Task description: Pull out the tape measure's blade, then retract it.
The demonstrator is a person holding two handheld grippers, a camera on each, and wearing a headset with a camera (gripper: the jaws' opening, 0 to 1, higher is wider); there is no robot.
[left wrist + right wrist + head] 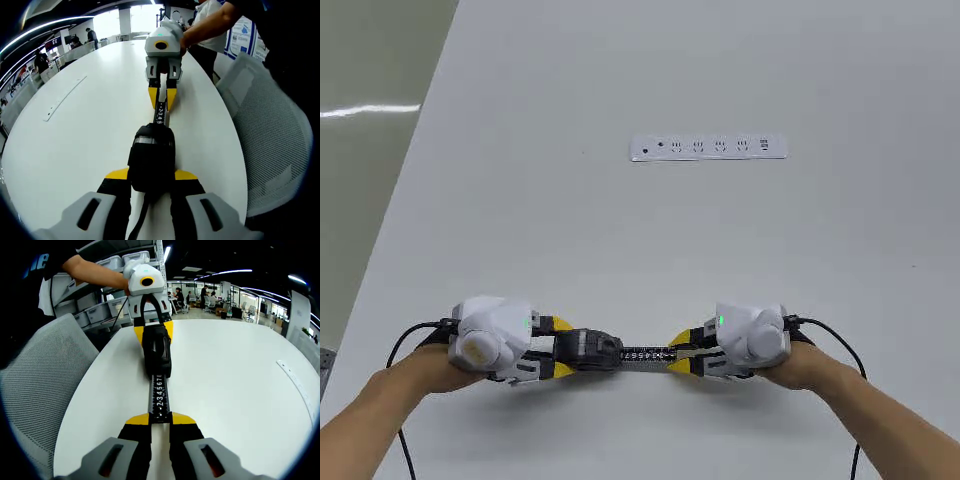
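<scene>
From above the tape measure, the bench is looked down on by the head view; the tape measure is seen closely from opposite ends by both gripper views

Bright, even overhead light; fisheye-warped edges.

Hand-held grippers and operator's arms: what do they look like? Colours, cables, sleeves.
Both the left hand-held gripper and the right hand-held gripper have rounded white housings, black-and-grey fingers with yellow tips, and a small green light. A black cable trails from the back of each. Forearms are bare, no gloves; a dark short sleeve shows in the right gripper view.
</scene>
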